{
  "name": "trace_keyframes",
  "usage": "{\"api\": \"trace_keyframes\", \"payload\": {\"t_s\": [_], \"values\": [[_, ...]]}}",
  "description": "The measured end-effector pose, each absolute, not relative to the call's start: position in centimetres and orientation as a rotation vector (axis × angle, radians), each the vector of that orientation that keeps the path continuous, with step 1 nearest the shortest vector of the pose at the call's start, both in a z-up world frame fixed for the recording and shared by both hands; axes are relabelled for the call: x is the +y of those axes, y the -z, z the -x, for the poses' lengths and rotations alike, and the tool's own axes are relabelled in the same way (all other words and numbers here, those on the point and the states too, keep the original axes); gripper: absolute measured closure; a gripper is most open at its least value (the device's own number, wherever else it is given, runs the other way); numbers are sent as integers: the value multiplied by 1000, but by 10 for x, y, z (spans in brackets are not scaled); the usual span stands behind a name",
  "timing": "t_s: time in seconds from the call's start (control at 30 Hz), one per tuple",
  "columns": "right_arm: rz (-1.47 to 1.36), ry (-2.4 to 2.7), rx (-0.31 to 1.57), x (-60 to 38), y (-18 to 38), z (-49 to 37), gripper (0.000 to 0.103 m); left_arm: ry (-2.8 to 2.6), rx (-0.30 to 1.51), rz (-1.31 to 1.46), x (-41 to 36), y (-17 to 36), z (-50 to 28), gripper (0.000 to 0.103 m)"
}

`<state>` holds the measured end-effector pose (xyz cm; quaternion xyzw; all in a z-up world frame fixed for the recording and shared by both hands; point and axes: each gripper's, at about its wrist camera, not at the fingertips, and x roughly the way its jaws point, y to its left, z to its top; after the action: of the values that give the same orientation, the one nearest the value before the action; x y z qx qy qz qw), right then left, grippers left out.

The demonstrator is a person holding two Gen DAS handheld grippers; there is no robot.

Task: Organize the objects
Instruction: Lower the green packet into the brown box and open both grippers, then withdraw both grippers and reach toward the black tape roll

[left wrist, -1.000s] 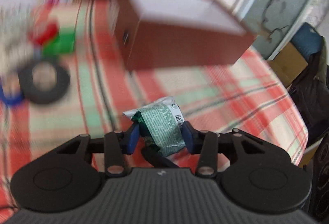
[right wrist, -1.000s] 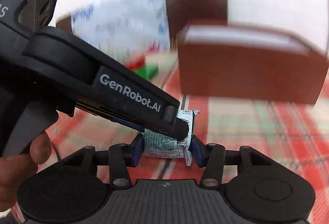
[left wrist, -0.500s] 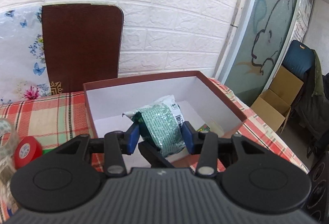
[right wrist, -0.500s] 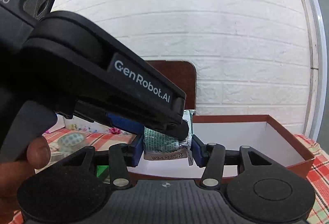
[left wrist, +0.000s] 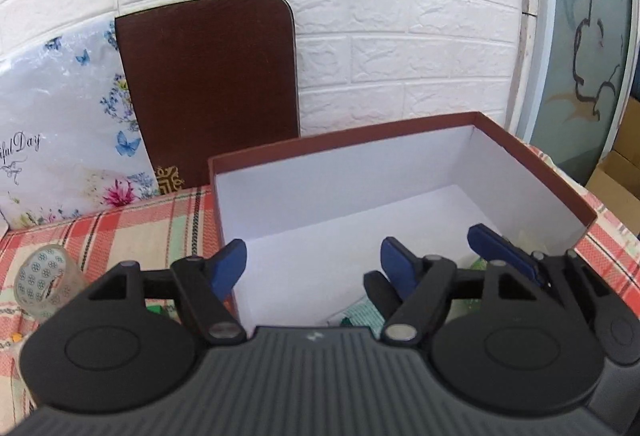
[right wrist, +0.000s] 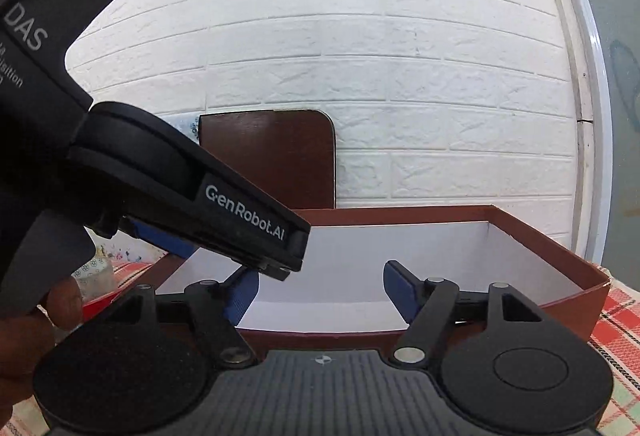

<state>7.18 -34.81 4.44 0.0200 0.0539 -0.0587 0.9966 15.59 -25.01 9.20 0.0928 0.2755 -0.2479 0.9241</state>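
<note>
From the left wrist view, the left gripper (left wrist: 312, 264) hangs over the brown open cardboard box with white lining (left wrist: 400, 171), its blue-padded fingers (left wrist: 228, 266) now spread apart; half a second ago they clamped the green printed snack packet (left wrist: 356, 314), which now lies on the box floor just below them; the right gripper (left wrist: 436, 256) sits beside it over the same box; a clear patterned tape roll (left wrist: 44, 282) rests on the checked tabletop (left wrist: 120, 232) left of the box.

From the right wrist view, the right gripper's fingers (right wrist: 400, 290) also stand apart above the box (right wrist: 560, 268), the packet gone from between them; the left gripper crosses in from the box's left.
</note>
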Motion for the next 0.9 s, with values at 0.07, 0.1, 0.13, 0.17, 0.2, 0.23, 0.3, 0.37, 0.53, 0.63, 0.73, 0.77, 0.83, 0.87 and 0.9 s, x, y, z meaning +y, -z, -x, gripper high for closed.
{"api": "trace_keyframes", "payload": {"t_s": [0.07,0.1,0.13,0.17,0.2,0.23,0.3,0.37,0.53,0.63,0.73,0.77,0.83,0.87,0.9], "values": [[-38,117,116,-349,-47,-69,36,509,600,-191,-252,-93,-155,27],[-41,107,123,-347,-48,-69,35,504,603,-194,-251,-94,-152,27],[-45,100,122,-343,-53,-62,35,501,601,-199,-249,-97,-147,27],[-46,90,118,-341,-55,-54,34,498,596,-202,-246,-100,-142,27],[-45,84,112,-336,-57,-53,33,499,593,-202,-242,-104,-136,27],[-44,85,105,-334,-59,-46,33,503,593,-198,-238,-108,-130,27],[-57,96,101,-331,-60,-31,31,512,599,-188,-230,-113,-117,27],[-84,105,116,-326,-59,-11,30,513,601,-191,-224,-115,-104,27],[-267,49,321,-327,-33,28,25,520,633,-243,-206,-94,-69,27],[-407,27,538,-330,-3,30,25,463,731,-279,-189,-60,-62,27],[-361,8,542,-319,-9,36,25,378,832,-260,-160,-31,-63,28],[-343,3,556,-313,-6,35,26,351,854,-263,-151,-26,-64,28],[-315,5,562,-303,-3,32,25,304,864,-271,-134,-21,-63,29],[-300,0,567,-298,-3,30,25,288,868,-257,-124,-20,-64,29],[-293,-3,574,-297,-3,25,25,273,873,-237,-113,-20,-64,29]]}}
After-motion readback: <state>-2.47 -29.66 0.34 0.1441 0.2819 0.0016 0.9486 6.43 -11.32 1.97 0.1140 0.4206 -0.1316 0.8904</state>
